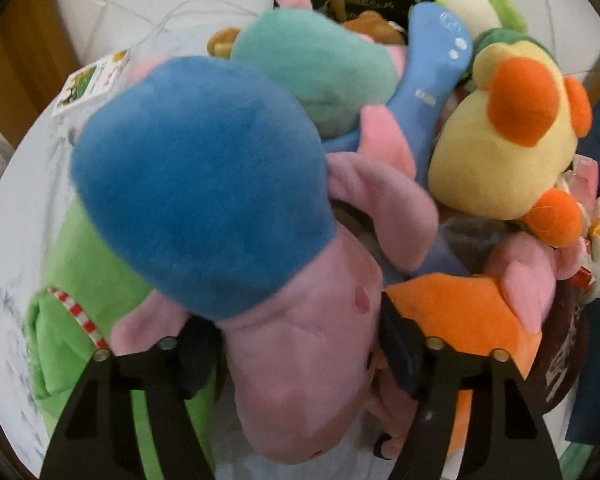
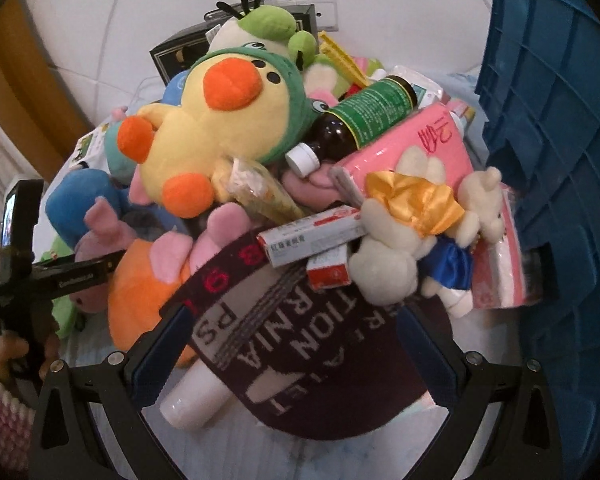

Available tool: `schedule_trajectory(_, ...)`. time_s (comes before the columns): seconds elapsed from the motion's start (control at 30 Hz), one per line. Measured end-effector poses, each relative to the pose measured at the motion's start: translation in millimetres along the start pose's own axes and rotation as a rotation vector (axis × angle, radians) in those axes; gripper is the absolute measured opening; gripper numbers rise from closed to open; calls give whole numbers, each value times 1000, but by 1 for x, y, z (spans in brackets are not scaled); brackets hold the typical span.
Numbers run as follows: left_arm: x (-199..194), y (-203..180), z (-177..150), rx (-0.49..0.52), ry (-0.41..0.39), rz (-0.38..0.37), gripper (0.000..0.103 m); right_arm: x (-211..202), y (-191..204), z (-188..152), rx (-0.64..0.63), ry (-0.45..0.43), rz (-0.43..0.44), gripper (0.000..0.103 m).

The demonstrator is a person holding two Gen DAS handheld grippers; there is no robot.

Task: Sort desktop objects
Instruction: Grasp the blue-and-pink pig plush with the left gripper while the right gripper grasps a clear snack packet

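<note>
Two left fingers (image 1: 188, 344) straddle the pink-and-blue plush (image 1: 284, 340) at lower centre, apart, whether they press it unclear.

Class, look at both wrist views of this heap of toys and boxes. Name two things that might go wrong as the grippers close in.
1. The left gripper straddles the pink plush in blue, which overlaps neighbours; lifting may drag the orange plush along.
2. The right gripper brackets the dark knitted cloth under stacked boxes; pulling it could topple the brown bottle or the medicine box.
</note>
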State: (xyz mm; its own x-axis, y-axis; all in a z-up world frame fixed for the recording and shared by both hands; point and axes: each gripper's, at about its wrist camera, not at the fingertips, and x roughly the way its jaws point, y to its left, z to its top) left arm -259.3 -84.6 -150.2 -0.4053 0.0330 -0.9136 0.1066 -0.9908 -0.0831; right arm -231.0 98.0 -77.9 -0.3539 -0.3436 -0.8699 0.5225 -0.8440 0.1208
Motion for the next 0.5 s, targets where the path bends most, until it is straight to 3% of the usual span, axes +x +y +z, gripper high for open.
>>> schedule_trajectory(0.17,-24,6,-7,47,-58,23,66,9,12,3,-21,17,31,103)
schedule_trajectory(0.5,-34,13,-24,76,-4,2,70,15,32,1,-48,44,57,103)
